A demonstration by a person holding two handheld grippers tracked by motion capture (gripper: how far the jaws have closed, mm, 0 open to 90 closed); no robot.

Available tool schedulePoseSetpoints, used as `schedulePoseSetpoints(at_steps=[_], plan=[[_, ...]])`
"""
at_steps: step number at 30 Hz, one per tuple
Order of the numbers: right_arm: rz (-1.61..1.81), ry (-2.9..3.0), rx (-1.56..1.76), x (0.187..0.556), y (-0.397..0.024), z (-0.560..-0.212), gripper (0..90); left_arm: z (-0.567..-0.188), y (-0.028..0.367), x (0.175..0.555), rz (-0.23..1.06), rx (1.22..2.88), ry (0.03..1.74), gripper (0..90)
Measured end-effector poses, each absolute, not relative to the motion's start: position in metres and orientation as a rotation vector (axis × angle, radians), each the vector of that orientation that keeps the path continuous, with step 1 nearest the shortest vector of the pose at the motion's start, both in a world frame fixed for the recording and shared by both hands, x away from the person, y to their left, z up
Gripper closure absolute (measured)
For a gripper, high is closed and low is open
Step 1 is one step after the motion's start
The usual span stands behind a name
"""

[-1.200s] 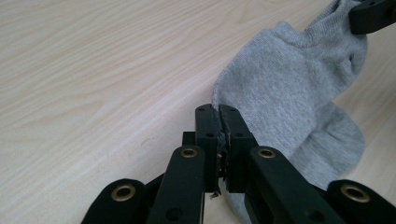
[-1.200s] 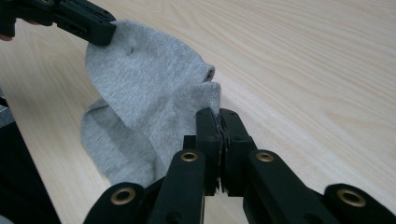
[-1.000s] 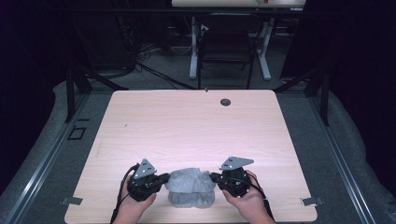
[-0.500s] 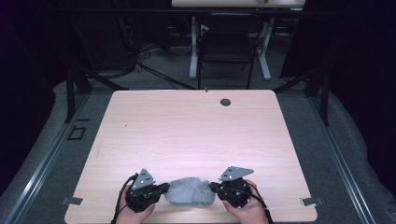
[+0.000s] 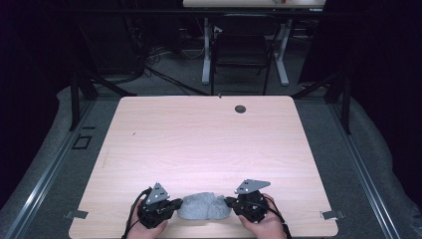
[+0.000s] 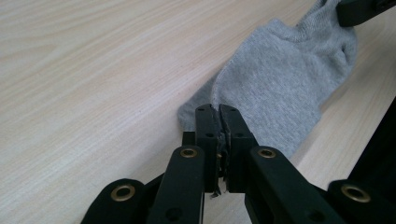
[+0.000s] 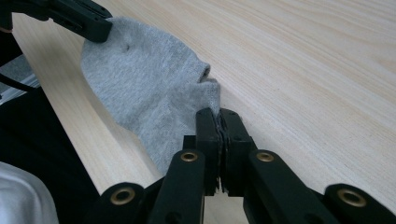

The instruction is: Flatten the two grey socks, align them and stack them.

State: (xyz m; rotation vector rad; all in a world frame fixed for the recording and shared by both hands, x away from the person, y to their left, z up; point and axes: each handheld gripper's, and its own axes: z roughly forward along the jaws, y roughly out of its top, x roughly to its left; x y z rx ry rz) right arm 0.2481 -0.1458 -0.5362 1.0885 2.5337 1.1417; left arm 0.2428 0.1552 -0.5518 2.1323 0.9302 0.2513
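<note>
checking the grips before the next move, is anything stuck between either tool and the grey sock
Nothing visible. The left tool is shut directly on one edge of the grey sock, and the right tool is shut on the opposite edge. Only sock fabric sits between the jaws, and bare table lies around it.

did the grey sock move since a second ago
Yes. The grey sock, pinched at each end by the left gripper and right gripper, has slid toward the table's near edge, away from the dark grommet.
</note>
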Motion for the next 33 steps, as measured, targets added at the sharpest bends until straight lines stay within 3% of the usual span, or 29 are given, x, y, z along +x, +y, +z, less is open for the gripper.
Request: schedulePoseSetpoints(at_steps=[25,33], plan=[[1.036,2.579,1.089,0.262,-0.14,-0.557,86.0,-0.567,0.15,0.252,0.252,2.164,0.944,85.8],[1.053,2.568,1.098,0.262,-0.143,-0.557,75.6,-0.56,0.154,0.25,0.284,2.114,0.942,72.7]])
